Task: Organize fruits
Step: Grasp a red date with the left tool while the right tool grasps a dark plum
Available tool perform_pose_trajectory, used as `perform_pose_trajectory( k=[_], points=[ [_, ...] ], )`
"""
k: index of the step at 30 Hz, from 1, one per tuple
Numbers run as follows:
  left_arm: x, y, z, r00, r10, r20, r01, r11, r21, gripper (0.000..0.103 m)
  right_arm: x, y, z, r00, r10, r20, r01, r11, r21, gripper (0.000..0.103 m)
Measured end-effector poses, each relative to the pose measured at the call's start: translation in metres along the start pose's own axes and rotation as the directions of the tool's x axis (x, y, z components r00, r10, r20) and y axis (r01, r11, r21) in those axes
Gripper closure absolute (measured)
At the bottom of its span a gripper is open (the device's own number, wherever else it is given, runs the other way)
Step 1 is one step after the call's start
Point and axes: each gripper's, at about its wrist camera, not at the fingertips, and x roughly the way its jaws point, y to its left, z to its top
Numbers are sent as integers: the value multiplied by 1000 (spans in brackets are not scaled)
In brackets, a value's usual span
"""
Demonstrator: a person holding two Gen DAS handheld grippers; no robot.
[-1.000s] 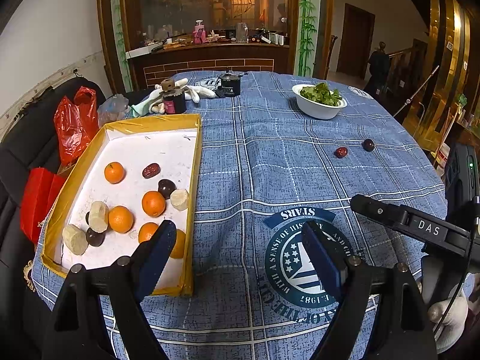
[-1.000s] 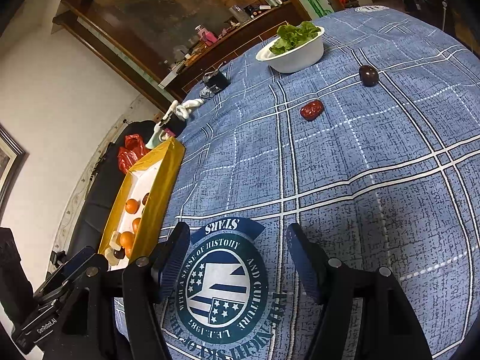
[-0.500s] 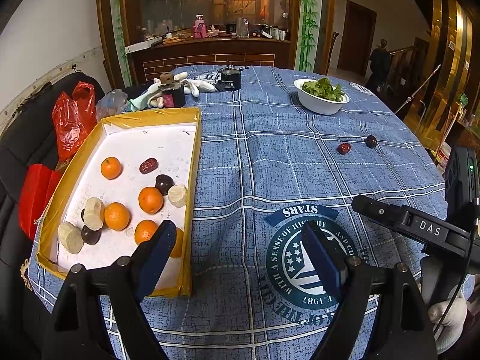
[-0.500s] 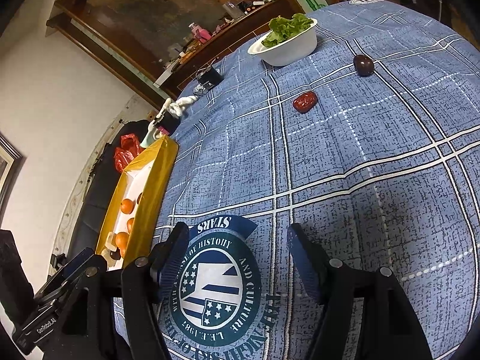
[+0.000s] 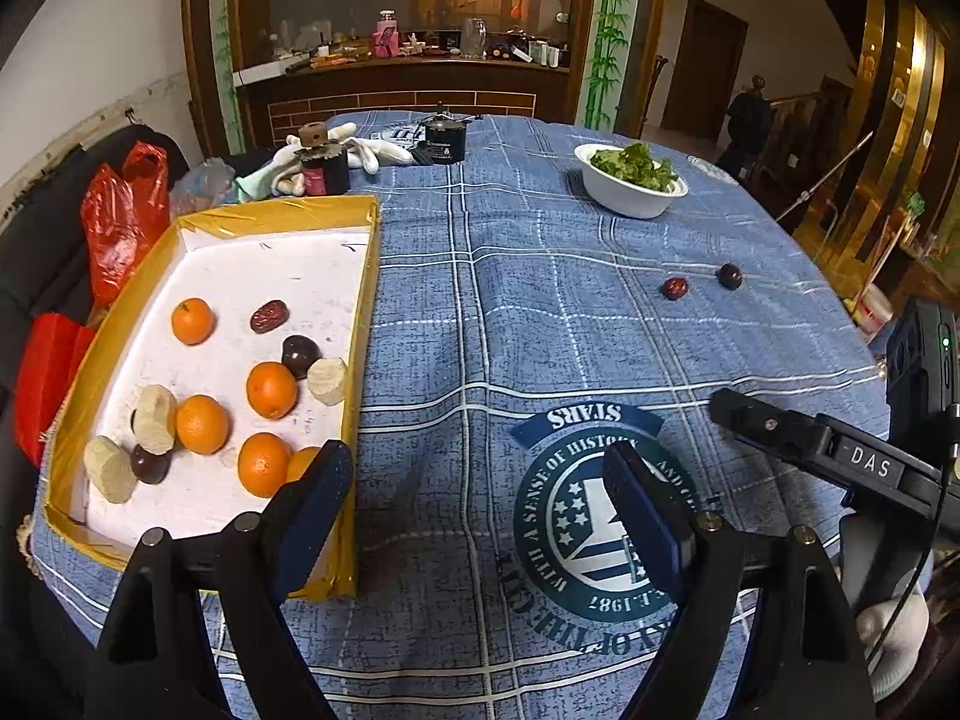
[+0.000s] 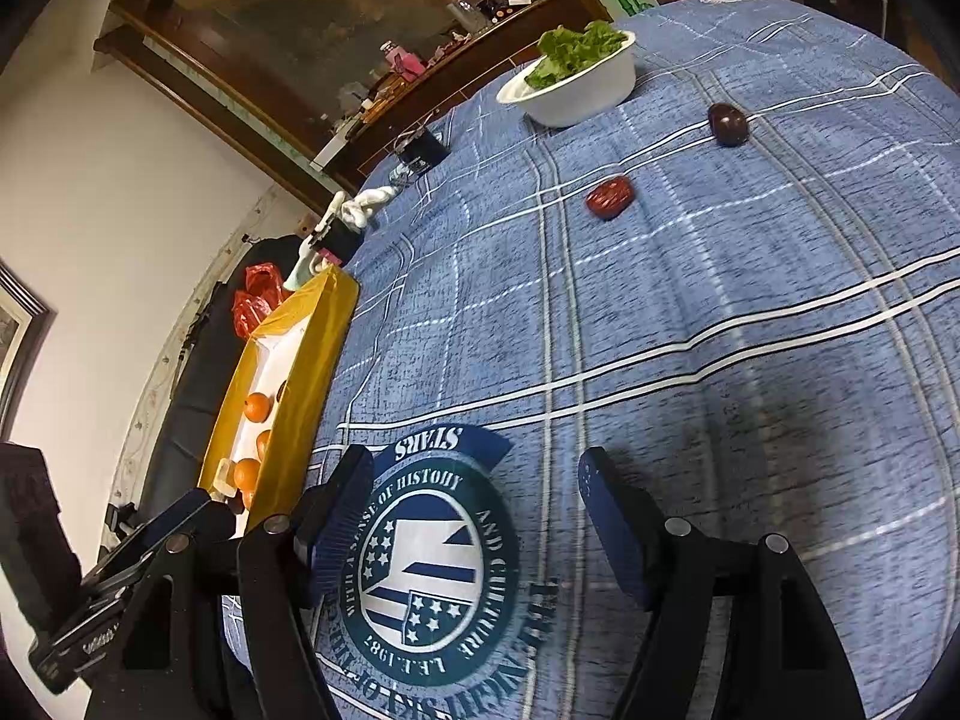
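Note:
A yellow-walled tray (image 5: pixel 365 276) at the table's left holds several oranges (image 5: pixel 271 390), a red date (image 5: pixel 269 316), dark plums (image 5: pixel 300 354) and pale round pieces (image 5: pixel 327 381). A red date (image 5: pixel 675 288) and a dark plum (image 5: pixel 730 276) lie loose on the blue cloth at the far right; both also show in the right wrist view, the date (image 6: pixel 610 197) and the plum (image 6: pixel 728 123). My left gripper (image 5: pixel 474 498) is open and empty, over the tray's near right corner and the cloth. My right gripper (image 6: pixel 474 504) is open and empty above the round emblem (image 6: pixel 432 558).
A white bowl of greens (image 5: pixel 630 180) stands at the far right of the table. A dark jar (image 5: pixel 324 171), white gloves (image 5: pixel 372 150) and a black device (image 5: pixel 445 141) sit at the far edge. Red bags (image 5: pixel 123 210) lie left of the tray.
Both grippers have moved forward and the views have shifted slightly; the loose date and plum appear nearer in the right wrist view. Both grippers stay open and empty.

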Motion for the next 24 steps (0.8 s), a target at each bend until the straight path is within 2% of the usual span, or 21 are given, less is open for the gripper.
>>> perform_pose_trajectory(
  k=[4,8,12,15,21,22,23,24],
  points=[
    [2,4,2,995,-103,3,103,994,-29,13,-26,-18,21,994,-97,57,98,995,-22,27],
    [11,-4,3,985,-173,-15,173,985,-29,13,-43,-42,54,970,-210,122,215,976,-28,28],
    [14,-8,10,986,-164,-4,164,986,-30,14,-33,-62,94,946,-282,158,288,957,-14,28],
    [15,-8,20,988,-154,4,154,988,-32,22,-19,-70,119,932,-323,166,329,944,-9,33],
    [28,-27,50,988,-151,19,151,988,21,24,24,-86,153,914,-388,120,393,919,-22,37],
    [33,-35,56,986,-165,23,164,986,41,24,31,-89,155,913,-392,110,397,917,-26,44],
    [38,-42,61,985,-172,21,171,984,54,24,35,-92,157,913,-394,103,399,917,-32,61],
    [43,-48,64,984,-176,17,175,982,66,24,37,-92,157,913,-396,99,402,915,-40,69]
  ],
)
